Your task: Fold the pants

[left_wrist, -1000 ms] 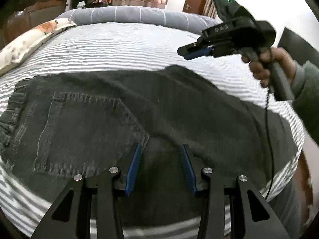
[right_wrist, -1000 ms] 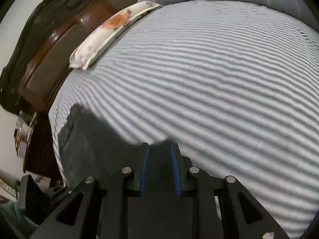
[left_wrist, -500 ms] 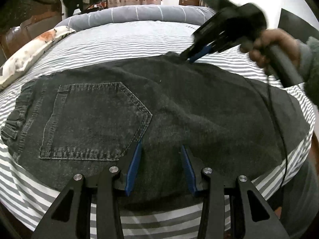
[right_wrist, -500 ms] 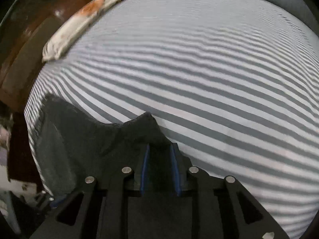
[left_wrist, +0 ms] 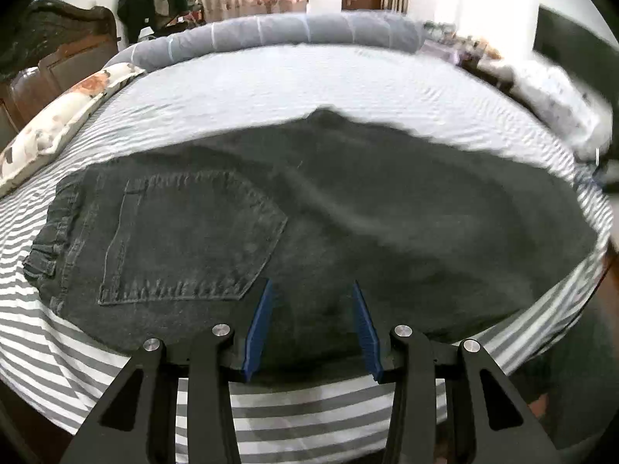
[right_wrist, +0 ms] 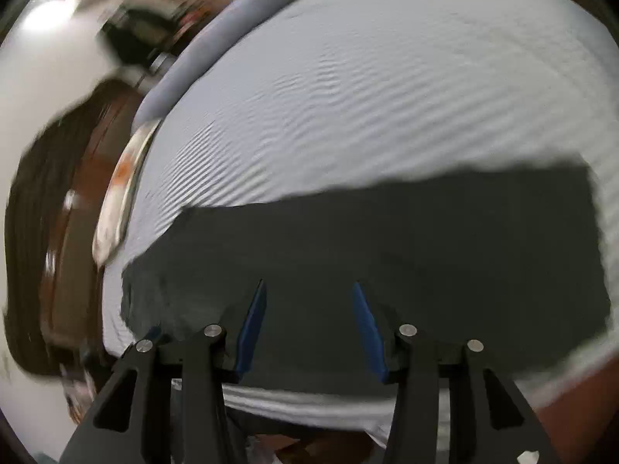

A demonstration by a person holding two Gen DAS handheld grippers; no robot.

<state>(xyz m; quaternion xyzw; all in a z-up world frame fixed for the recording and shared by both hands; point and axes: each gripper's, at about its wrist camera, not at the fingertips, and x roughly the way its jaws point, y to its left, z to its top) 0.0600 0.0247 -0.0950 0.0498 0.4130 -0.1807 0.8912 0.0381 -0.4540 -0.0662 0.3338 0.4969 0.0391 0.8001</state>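
Dark grey denim pants (left_wrist: 309, 212) lie flat across the striped bed, folded lengthwise, with the waistband at the left and a back pocket (left_wrist: 185, 232) facing up. My left gripper (left_wrist: 311, 290) is open and empty, hovering over the near edge of the pants beside the pocket. In the right wrist view the pants (right_wrist: 387, 239) spread as a dark band over the sheet. My right gripper (right_wrist: 307, 290) is open and empty above the cloth. That view is blurred by motion.
The bed has a grey and white striped sheet (left_wrist: 309, 85). A floral pillow (left_wrist: 62, 120) lies at the left by a wooden headboard (left_wrist: 50, 62). A grey bolster (left_wrist: 271, 34) runs along the far edge. The near bed edge is just below the left gripper.
My right gripper was shut on the pants' far edge and has let go; it is open now and has swung away to the right. The pants lie flatter. The left gripper has pulled back slightly.
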